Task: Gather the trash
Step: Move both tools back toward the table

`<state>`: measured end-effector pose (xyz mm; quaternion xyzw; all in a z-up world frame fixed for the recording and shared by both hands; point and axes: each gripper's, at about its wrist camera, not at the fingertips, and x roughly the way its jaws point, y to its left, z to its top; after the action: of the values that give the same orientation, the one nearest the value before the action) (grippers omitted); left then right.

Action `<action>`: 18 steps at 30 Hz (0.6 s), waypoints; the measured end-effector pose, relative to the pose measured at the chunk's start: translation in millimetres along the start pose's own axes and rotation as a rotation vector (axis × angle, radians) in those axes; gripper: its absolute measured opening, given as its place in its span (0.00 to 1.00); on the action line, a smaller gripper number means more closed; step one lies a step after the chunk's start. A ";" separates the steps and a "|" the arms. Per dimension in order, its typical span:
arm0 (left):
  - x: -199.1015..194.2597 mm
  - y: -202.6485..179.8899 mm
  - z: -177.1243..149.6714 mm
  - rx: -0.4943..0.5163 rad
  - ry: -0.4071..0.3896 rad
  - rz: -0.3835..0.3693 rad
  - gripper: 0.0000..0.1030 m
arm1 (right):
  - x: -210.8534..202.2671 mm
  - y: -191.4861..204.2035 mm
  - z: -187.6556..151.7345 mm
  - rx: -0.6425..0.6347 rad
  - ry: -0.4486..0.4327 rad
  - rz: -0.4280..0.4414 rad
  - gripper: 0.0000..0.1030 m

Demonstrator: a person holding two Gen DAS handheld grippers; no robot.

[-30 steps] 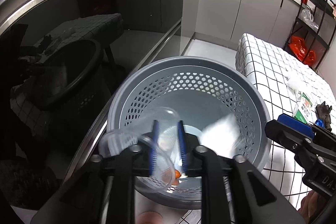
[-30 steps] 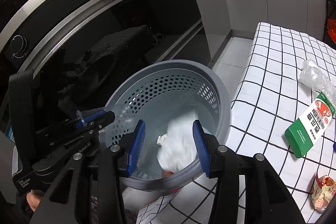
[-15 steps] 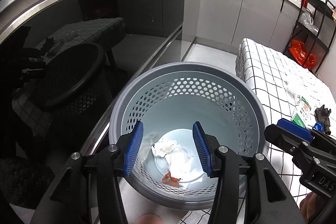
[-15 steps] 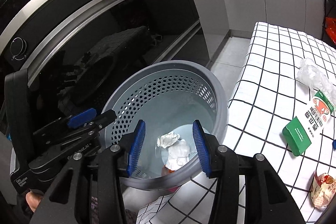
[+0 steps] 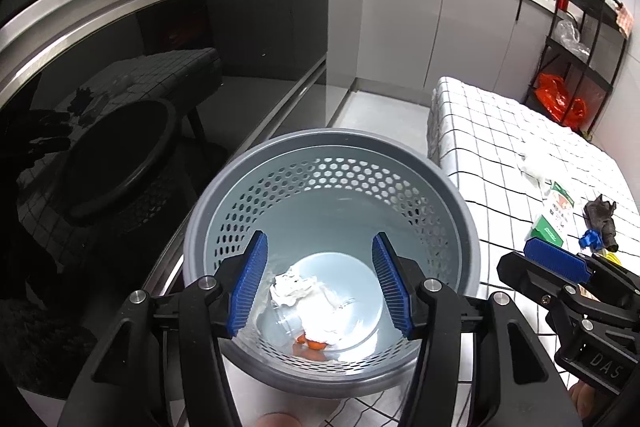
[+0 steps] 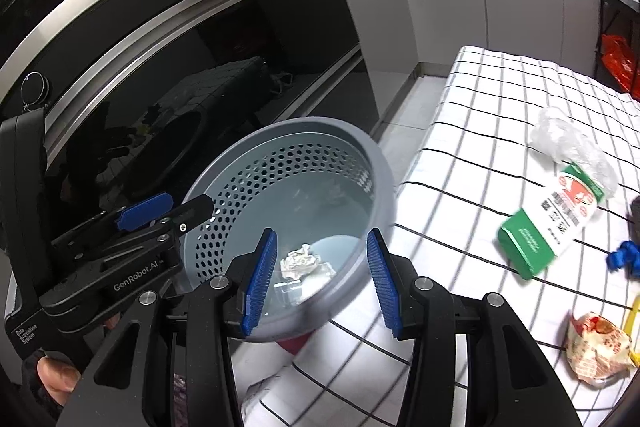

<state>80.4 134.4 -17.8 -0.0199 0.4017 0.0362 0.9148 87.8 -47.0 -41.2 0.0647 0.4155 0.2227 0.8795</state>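
Note:
A grey perforated trash basket (image 5: 332, 151) stands beside the checked table; it also shows in the right wrist view (image 6: 376, 155). Inside lie crumpled white paper (image 5: 294, 285), a clear plastic cup (image 5: 276, 327) and orange scraps (image 5: 312, 343). The paper also shows in the right wrist view (image 6: 298, 259). My left gripper (image 5: 320, 285) is open and empty above the basket. My right gripper (image 6: 320, 281) is open and empty over the basket's near rim. On the table lie a green and white carton (image 6: 550, 221), a clear crumpled bag (image 6: 568, 141) and a food wrapper (image 6: 598, 347).
The checked tablecloth (image 6: 488, 99) covers the table right of the basket. A dark glass oven front (image 6: 200, 75) stands behind the basket. A dark crumpled item (image 5: 600, 217) and a blue scrap (image 6: 622, 259) lie on the table. A black rack (image 5: 580, 55) with an orange bag stands far right.
My left gripper opened and let go of the clear cup, which dropped into the basket. The white paper fell from my right gripper to the basket bottom. Both grippers rose slightly.

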 end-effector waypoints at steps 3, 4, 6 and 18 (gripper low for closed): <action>-2.9 -9.1 -0.4 0.015 -0.010 -0.011 0.56 | -9.5 -7.4 -4.5 0.005 -0.012 -0.029 0.44; -3.7 -11.0 -0.4 0.019 -0.013 -0.015 0.56 | -12.7 -10.0 -5.9 0.008 -0.015 -0.038 0.45; -5.5 -16.4 -1.1 0.027 -0.018 -0.027 0.56 | -21.1 -16.6 -9.1 0.015 -0.024 -0.057 0.45; -16.5 -69.4 -5.4 0.086 -0.030 -0.122 0.60 | -91.6 -74.9 -33.5 0.083 -0.114 -0.203 0.53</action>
<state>71.0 64.1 -8.8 -0.0045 0.3874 -0.0364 0.9212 36.8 -157.1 -20.9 0.0712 0.3781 0.1108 0.9163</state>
